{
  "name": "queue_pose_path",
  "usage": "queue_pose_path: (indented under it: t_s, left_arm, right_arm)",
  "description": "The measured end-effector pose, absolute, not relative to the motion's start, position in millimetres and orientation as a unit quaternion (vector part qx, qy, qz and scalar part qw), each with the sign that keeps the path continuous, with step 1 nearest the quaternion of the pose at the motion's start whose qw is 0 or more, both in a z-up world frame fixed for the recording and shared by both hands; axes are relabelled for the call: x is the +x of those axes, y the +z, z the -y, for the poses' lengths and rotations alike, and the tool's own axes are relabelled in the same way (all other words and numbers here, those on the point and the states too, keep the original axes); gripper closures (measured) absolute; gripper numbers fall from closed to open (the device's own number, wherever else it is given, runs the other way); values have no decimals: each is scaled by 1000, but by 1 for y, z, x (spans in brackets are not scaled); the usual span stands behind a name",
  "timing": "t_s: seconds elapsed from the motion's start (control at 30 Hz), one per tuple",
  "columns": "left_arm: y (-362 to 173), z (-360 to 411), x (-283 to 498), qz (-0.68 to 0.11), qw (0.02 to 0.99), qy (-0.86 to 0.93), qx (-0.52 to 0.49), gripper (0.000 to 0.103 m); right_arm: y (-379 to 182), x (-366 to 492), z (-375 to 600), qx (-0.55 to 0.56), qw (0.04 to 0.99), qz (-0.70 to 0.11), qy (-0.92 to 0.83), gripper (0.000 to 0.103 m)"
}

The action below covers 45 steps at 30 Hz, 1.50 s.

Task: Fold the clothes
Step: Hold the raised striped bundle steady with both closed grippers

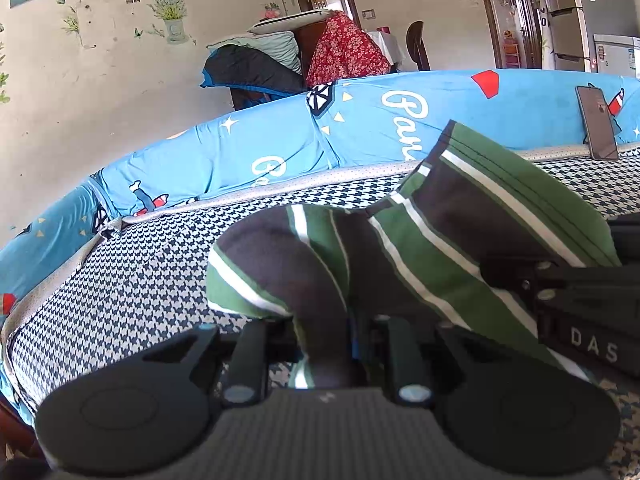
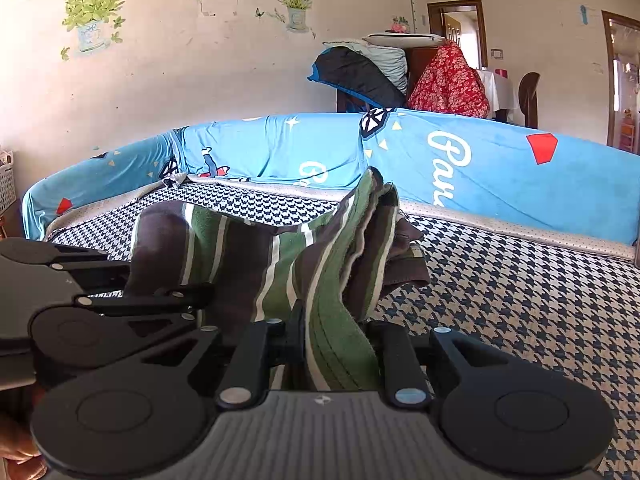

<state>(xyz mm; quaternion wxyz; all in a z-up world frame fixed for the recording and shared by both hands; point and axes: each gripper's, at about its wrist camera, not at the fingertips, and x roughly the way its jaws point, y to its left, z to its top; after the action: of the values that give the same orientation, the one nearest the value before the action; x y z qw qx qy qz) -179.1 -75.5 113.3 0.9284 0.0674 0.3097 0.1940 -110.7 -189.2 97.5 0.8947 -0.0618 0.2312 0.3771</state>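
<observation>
Striped garment lifted over the houndstooth sofa seat (image 2: pixel 500 280).
The green-and-brown striped garment (image 2: pixel 280 264) hangs bunched between my claws, soft and light; left gripper (image 1: pixel 332 344) and right gripper (image 2: pixel 336 344) each pinch its fabric, best held at the hem.

Right gripper (image 2: pixel 340 340), black, 2 fingers: jaws pinched on a thick bunched fold of a green, dark-brown and white striped knit garment (image 2: pixel 248 252), which rises from the jaws and drapes left and away.

Left gripper (image 2: pixel 132 292), black: at the left edge, fingers against the same garment's brown part; grip itself unclear.

Navy-and-white houndstooth woven seat cover (image 2: pixel 520 292): under the garment, spreading right.

Bright blue printed fabric backrest (image 2: pixel 500 184), white script and red shapes: curves behind the seat.

Cream wall with potted-plant stickers (image 2: pixel 94 16): behind.

Red floral cloth (image 2: pixel 448 84): draped over furniture, beyond the backrest.
</observation>
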Motion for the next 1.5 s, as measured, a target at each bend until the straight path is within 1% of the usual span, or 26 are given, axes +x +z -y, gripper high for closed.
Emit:
queue_pose_path:
  t_s: [1.5]
  left_arm:
    - [109,50,-181,-310,923,220,63,86]
  right_arm:
    - [96,-104,157,-63,884,-238,398,85]
